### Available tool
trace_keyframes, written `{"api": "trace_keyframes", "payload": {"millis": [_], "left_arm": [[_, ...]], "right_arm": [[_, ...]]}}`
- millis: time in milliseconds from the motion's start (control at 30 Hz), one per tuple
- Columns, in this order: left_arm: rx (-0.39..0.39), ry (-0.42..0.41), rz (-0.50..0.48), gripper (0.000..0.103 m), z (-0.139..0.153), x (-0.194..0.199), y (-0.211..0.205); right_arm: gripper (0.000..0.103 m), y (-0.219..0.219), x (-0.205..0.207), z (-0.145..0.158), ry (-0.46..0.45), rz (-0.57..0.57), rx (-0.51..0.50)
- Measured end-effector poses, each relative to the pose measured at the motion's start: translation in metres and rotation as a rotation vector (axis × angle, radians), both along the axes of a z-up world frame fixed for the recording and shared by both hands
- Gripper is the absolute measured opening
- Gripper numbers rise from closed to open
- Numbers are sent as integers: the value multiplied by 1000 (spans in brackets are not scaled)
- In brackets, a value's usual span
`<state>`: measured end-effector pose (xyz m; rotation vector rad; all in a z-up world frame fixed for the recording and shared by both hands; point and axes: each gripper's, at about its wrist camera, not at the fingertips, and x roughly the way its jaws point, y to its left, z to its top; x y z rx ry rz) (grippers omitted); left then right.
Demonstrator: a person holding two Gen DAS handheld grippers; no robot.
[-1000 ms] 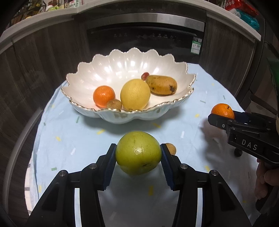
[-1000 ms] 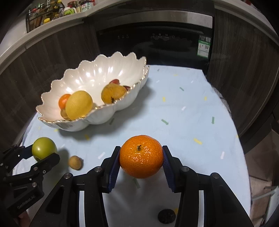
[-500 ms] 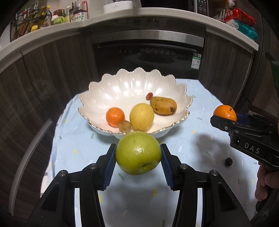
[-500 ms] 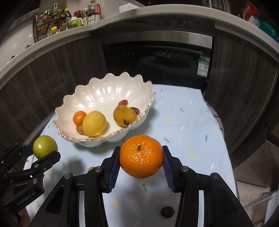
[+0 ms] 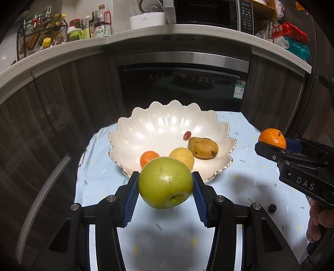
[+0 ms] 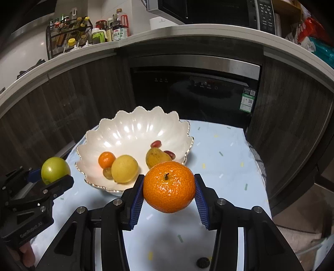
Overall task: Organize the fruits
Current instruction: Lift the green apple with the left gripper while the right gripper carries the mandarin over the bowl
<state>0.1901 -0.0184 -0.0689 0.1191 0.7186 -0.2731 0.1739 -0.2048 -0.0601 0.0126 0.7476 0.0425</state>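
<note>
Green apple (image 5: 165,182) clamped between blue pads of left gripper (image 5: 166,190), held above tablecloth (image 5: 240,173), near side of scalloped white bowl (image 5: 158,125). Right gripper (image 6: 169,195) closed on mandarin (image 6: 169,186), likewise off the cloth. Bowl contents: small orange (image 6: 106,160), yellow citrus (image 6: 124,168), mango (image 5: 203,148), red grapes (image 6: 156,143).

home kitchen: microwave (image 5: 210,12), dishwasher (image 5: 183,87), condiment bottles (image 6: 117,27).
</note>
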Motion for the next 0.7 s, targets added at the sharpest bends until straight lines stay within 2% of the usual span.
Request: {"api": "trace_keyframes", "payload": {"millis": [700], "left_arm": [[2, -36, 25, 48, 11, 58, 17]], "right_arm": [[46, 14, 53, 13, -30, -5, -22]]}}
